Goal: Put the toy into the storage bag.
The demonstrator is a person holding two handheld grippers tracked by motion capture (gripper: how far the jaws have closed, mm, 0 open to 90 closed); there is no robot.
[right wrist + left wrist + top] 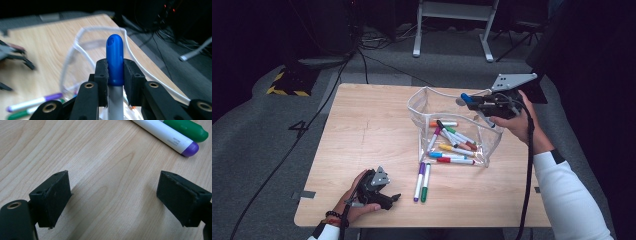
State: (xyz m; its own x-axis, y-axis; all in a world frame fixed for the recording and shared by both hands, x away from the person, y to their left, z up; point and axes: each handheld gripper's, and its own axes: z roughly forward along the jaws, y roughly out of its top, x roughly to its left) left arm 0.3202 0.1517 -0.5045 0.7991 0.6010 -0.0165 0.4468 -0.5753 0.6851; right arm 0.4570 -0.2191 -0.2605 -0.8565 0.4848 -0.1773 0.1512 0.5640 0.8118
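Your left gripper (388, 199) rests low on the wooden surface (362, 130) near its front edge, jaws standing apart with only bare wood between them. Its own view brings in what the high view keeps small: the purple marker (172, 140) and the green marker (188, 128) lying side by side just beyond the jaws, caps toward you. From above, those two sit on the surface just in front of the clear pouch (427, 102), which stands open with a heap of coloured markers (452, 142) inside.

Your right gripper (469, 100) hangs above the pouch's far right rim, jaws clamped on the blue marker (467, 98). The right gripper view shows the grip plainly: the blue cap (115, 60) pokes out beyond the pads, with the white barrel running back between them. That view's background is blurred.
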